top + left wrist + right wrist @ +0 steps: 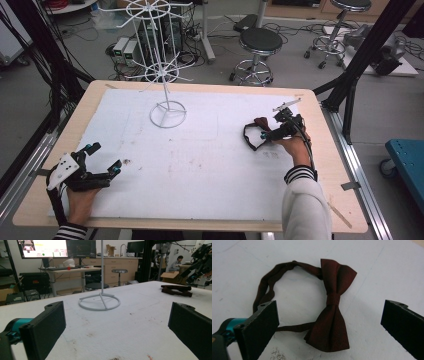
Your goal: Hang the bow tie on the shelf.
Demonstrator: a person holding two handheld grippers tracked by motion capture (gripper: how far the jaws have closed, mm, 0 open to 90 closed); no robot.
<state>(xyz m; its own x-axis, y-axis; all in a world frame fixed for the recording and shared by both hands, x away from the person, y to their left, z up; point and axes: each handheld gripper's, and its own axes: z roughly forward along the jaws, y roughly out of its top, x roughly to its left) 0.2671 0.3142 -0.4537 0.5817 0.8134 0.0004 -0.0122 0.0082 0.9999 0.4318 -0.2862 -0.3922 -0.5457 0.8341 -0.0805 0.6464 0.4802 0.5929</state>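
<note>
On my high view the mat (200, 165) covers most of the tabletop (327, 165). The wire stand (167, 114) sits on the mat toward the far side, a little left of centre. The bow tie (255, 134) lies on the mat at the right, well apart from the stand, with its strap looped out to the left of the knot. My right gripper (272, 134) is just beside the bow tie on its right. My left gripper (102, 156) is over the near left corner, far from both. Beyond the far edge, two stools (259, 42) stand on the floor.
</note>
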